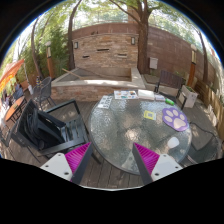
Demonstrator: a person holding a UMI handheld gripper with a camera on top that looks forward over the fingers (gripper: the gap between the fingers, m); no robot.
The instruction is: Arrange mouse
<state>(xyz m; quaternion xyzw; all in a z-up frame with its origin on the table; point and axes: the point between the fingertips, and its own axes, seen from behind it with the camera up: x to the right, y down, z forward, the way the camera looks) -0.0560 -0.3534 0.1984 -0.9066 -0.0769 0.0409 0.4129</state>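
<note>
Gripper view: gripper fingers spread, empty, above round glass table. Mouse, small pale shape near table's far side, beyond fingers. Likely light, rigid, slick; grasp across flanks.

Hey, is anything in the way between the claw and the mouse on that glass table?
Nothing visible. The open claw hangs at the near rim of the table. The small dark thing mid-table, likely the mouse, lies just ahead across bare glass. The purple pad sits farther right, also unblocked.
</note>
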